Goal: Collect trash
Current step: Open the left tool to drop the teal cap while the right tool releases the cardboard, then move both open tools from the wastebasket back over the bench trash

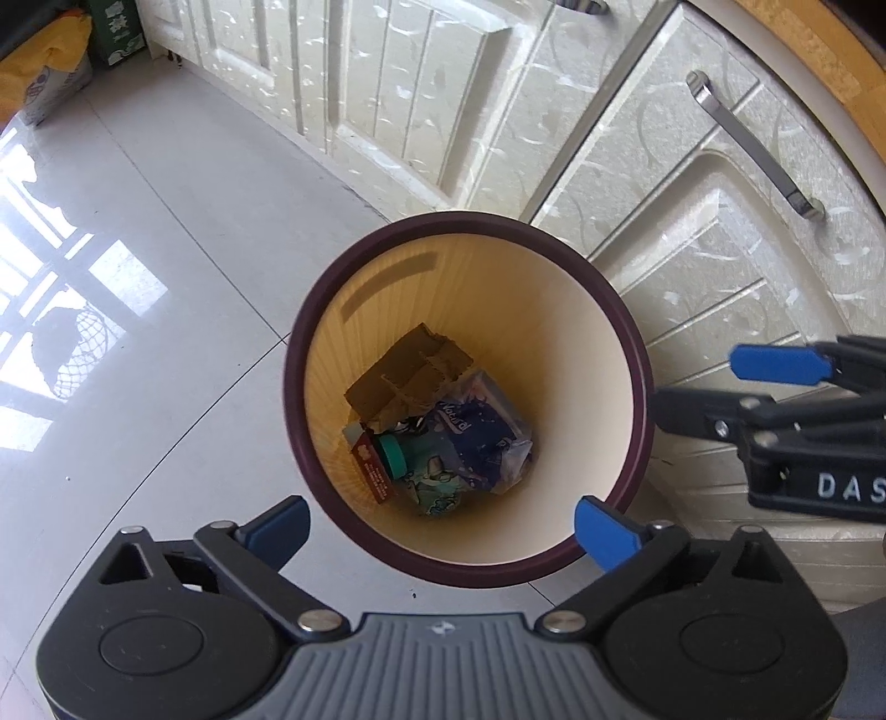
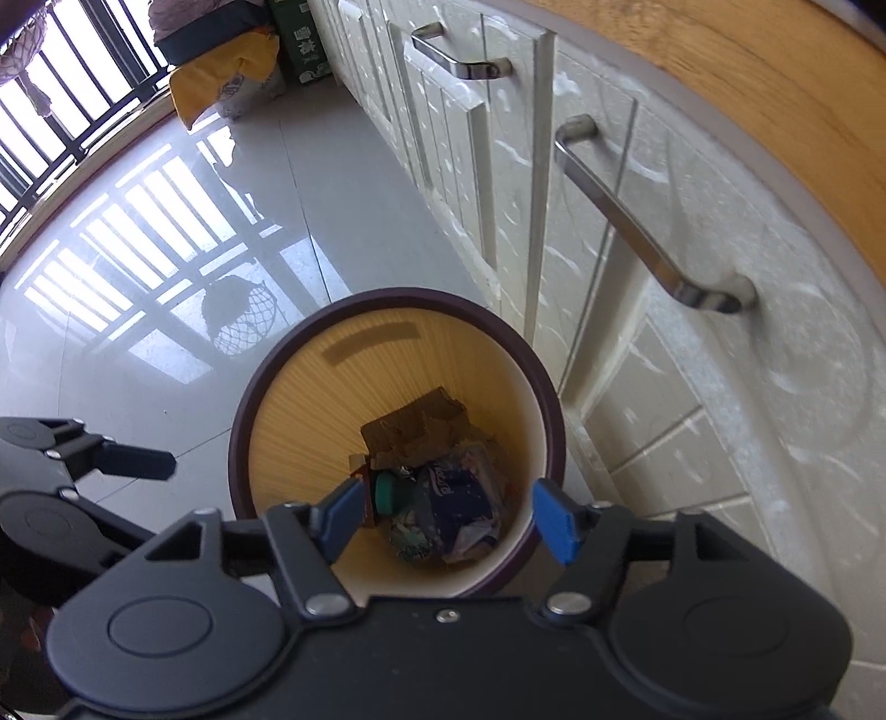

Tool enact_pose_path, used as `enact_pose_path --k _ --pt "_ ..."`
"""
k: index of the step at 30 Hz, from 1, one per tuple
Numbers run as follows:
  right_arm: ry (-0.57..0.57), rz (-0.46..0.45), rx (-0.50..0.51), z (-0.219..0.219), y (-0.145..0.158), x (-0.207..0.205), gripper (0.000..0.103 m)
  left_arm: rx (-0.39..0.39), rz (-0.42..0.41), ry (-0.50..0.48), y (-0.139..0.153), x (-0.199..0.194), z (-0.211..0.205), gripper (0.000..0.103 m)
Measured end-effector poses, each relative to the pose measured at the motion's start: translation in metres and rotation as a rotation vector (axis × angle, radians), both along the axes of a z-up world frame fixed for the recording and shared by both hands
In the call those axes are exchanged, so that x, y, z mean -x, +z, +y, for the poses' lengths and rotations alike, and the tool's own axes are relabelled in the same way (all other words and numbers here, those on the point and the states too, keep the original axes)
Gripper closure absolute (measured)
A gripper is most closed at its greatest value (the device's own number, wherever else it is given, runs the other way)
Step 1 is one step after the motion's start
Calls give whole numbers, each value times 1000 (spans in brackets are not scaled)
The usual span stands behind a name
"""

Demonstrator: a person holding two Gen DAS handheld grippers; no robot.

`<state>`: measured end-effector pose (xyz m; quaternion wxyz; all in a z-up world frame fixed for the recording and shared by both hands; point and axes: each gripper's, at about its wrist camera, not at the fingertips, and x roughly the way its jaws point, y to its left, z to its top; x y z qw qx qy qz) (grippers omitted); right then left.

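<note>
Left gripper (image 1: 440,529) spread to full width over the near rim of the waste bin (image 1: 631,354), blue pads clear of everything, nothing between them. Right gripper (image 2: 451,518) parted fairly wide above the bin's near edge, likewise empty, pads touching nothing; seen from the left wrist at far right, just beside the bin's right rim. Both aimed steeply down into the bin.

Round bin, dark maroon rim, cream-yellow inside, upright on the pale tiled floor (image 1: 166,277), mouth facing up, close against the white cabinet doors (image 1: 692,249) to the right. At the bottom, a heap of trash: torn brown cardboard (image 1: 410,371) on the far side; a blue printed plastic wrapper (image 1: 487,437) lying with its long axis running near-left to far-right; a container with a teal cap (image 1: 396,454), on its side, cap end to the left; a small red carton (image 1: 371,468) at the left wall, long axis running near to far

Far left on the floor, a yellow-and-white sack (image 2: 232,83) and a green box (image 2: 302,44)
</note>
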<state>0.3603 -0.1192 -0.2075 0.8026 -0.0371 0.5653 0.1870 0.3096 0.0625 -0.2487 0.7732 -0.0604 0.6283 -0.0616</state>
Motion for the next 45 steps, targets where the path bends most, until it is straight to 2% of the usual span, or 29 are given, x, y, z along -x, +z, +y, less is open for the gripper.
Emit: enact_pose_path --k 9,16,22,32,37,45 --pt "-32 -24 30 -15 7 15 17 -16 -23 45 13 15 9 0" --pt "-43 -60 51 -18 16 24 0 -46 -60 95 28 26 19 0" --pt "-51 -84 58 -23 25 35 0 -54 -90 110 41 35 23 0" --pt "-84 -184 28 -33 62 53 0 -65 -170 141 72 54 33 0" --pt "-91 -247 3 -38 85 65 0 -63 -255 149 95 61 34 0" --pt "-106 -416 -54 -45 134 83 0 -25 -417 167 140 68 30 0"
